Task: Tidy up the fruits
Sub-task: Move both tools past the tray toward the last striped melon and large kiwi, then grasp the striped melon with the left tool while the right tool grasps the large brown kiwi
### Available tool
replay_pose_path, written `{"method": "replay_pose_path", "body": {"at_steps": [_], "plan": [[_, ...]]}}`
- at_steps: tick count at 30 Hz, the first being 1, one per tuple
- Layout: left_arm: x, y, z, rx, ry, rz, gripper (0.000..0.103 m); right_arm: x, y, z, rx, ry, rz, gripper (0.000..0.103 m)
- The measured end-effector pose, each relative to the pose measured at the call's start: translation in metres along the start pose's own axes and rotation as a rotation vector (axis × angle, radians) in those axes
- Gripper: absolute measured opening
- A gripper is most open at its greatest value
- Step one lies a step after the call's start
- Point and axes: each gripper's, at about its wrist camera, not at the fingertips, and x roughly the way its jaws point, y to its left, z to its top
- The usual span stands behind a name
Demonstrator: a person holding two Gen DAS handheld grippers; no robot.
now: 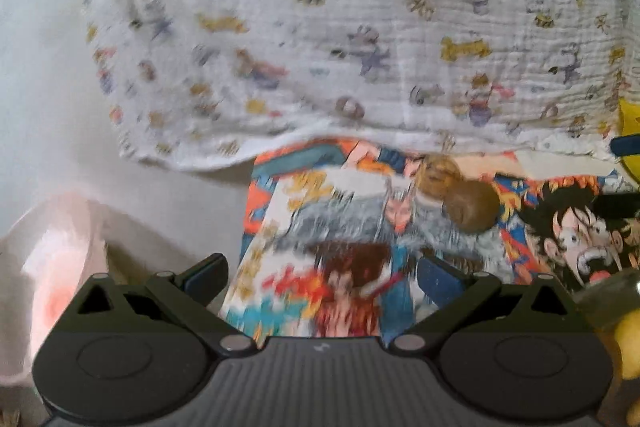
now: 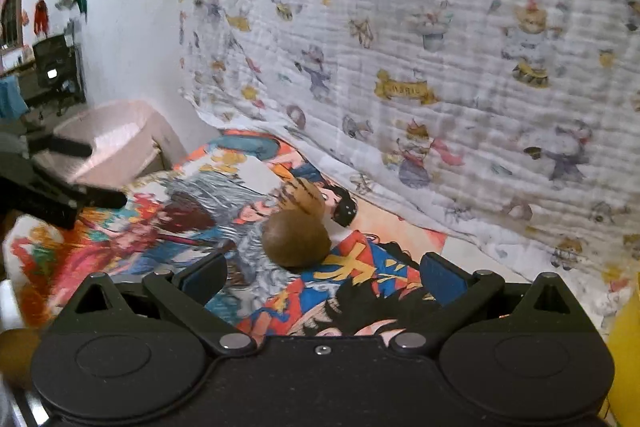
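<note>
I have both grippers spread wide with nothing between the fingers. In the left wrist view my left gripper (image 1: 322, 277) sits at the bottom centre of the frame over a colourful comic-print mat (image 1: 360, 259), and the picture is smeared with blur. 2 brown fruits (image 1: 460, 195) lie on that mat just right of centre, touching each other, the nearer one round and smooth, the farther one paler and streaked. A white cloth with small cartoon prints (image 1: 320, 27) fills the upper half of the frame, its hem overlapping the mat's far edge. A pale pink tub (image 1: 52, 267) shows at the lower left, and something yellow (image 1: 630, 343) at the lower right edge; I cannot tell what it is.

In the right wrist view my right gripper (image 2: 322, 277) is at the bottom centre, with the round brown fruit (image 2: 296, 239) just ahead of it and slightly left of the middle. The streaked fruit (image 2: 304, 197) lies behind it, touching. The other gripper's dark fingers (image 2: 68, 147) reach in from the left edge, in front of the pink tub (image 2: 116, 135).
</note>
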Motion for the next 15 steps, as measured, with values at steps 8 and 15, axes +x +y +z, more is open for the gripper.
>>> {"method": "replay_pose_path", "body": {"at_steps": [8, 15], "plan": [[0.069, -0.004, 0.031, -0.109, -0.004, -0.135, 0.102, 0.07, -0.007, -0.004, 0.056, 0.122, 0.137, 0.102], [0.142, -0.014, 0.048, -0.153, 0.134, -0.319, 0.102, 0.102, 0.002, -0.003, -0.033, 0.156, 0.161, 0.102]]}}
